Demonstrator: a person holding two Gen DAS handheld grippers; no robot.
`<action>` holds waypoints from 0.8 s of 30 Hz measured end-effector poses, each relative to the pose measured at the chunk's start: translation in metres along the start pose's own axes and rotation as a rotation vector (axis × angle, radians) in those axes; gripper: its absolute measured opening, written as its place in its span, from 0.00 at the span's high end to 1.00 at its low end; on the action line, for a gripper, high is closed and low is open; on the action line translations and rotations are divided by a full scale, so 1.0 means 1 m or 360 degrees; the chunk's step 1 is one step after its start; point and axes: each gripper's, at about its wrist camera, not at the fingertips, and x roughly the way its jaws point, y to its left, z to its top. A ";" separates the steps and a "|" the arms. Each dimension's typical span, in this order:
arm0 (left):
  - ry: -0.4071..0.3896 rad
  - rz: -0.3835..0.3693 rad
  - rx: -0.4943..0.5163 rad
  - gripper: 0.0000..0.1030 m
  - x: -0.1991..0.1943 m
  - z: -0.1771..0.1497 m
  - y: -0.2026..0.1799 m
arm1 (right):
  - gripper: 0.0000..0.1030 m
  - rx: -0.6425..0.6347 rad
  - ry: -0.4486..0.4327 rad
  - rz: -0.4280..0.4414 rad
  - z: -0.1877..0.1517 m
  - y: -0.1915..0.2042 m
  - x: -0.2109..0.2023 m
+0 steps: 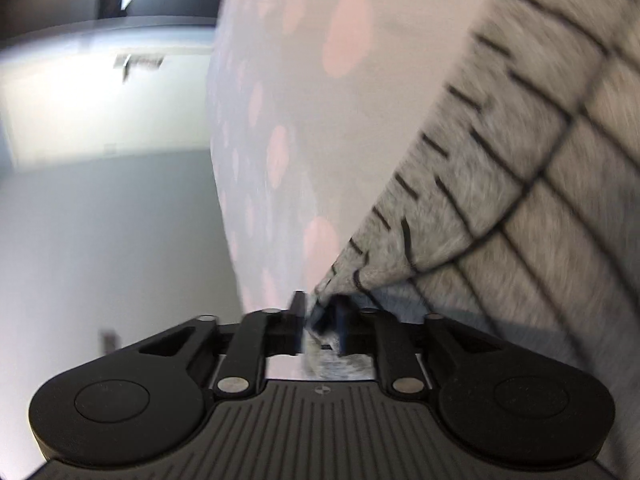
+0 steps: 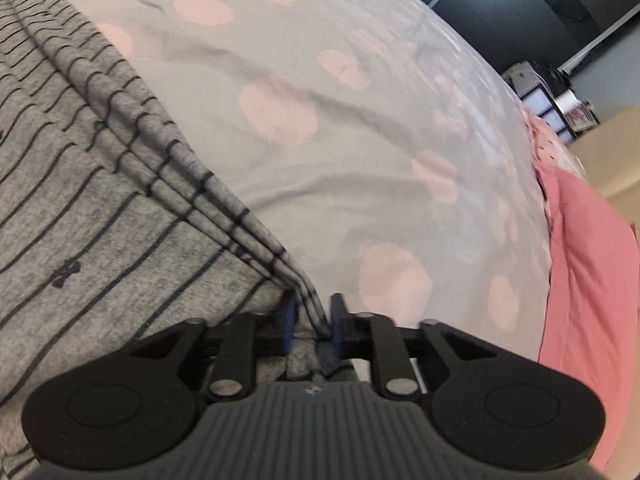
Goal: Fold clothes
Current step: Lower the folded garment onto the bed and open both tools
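Observation:
A grey garment with thin dark stripes (image 1: 520, 160) lies on a pale bed sheet with pink dots (image 1: 320, 120). In the left wrist view one corner of it runs down between the fingers of my left gripper (image 1: 321, 320). The jaws stand apart and the cloth sits loose in the gap. In the right wrist view the same garment (image 2: 80, 220) covers the left side, with a bunched folded edge leading into my right gripper (image 2: 313, 320). Those jaws are also parted, with a gap beside the cloth.
The dotted sheet (image 2: 340, 140) spreads wide to the right of the garment. A pink blanket (image 2: 588, 260) lies along the bed's right edge. Beyond it stand a shelf unit (image 2: 540, 96) and a beige surface (image 2: 612, 152). Pale floor (image 1: 100, 220) shows left of the bed.

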 end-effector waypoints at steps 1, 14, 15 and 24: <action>-0.0004 -0.0038 -0.0085 0.63 -0.003 -0.002 0.007 | 0.67 0.0029 -0.0035 -0.0018 -0.003 0.000 -0.007; -0.0385 -0.0865 -0.0710 0.71 -0.102 -0.013 0.037 | 0.80 0.0146 -0.0406 0.0489 0.028 0.092 -0.054; -0.0393 -0.0918 -0.0699 0.71 -0.106 -0.010 0.026 | 0.81 0.0159 -0.0395 0.0512 0.034 0.101 -0.049; -0.0585 -0.0973 -0.0883 0.71 -0.104 0.042 -0.024 | 0.84 0.0339 -0.0371 0.0473 0.087 0.112 0.000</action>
